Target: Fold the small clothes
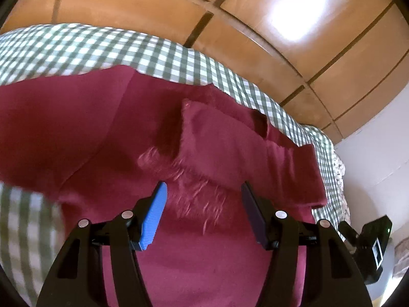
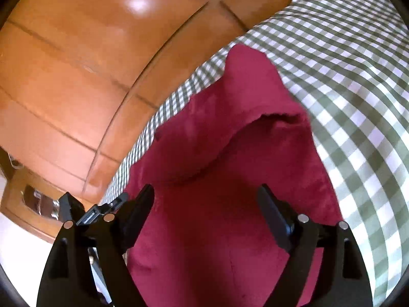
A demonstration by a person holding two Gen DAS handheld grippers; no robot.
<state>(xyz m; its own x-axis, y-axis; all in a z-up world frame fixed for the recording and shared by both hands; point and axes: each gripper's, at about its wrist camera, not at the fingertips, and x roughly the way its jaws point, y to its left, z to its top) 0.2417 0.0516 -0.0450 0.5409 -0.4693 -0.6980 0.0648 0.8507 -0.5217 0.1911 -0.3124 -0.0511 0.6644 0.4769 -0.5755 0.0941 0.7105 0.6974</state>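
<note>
A dark red garment [image 1: 107,133] lies spread on a green-and-white checked cloth [image 1: 76,48]. In the left wrist view a folded flap with a frayed edge [image 1: 217,143] lies on top of it. My left gripper [image 1: 203,189] is open just above the garment, jaws wide apart, holding nothing. In the right wrist view the same red garment [image 2: 217,230] fills the middle, with a raised fold [image 2: 268,120] ahead. My right gripper [image 2: 205,194] is open above it and empty.
The checked cloth [image 2: 358,76] covers a surface whose edge drops to an orange tiled floor [image 1: 255,38] [image 2: 76,64]. The right gripper's body [image 1: 370,245] shows at the lower right of the left view. A white wall [image 1: 378,153] stands on the right.
</note>
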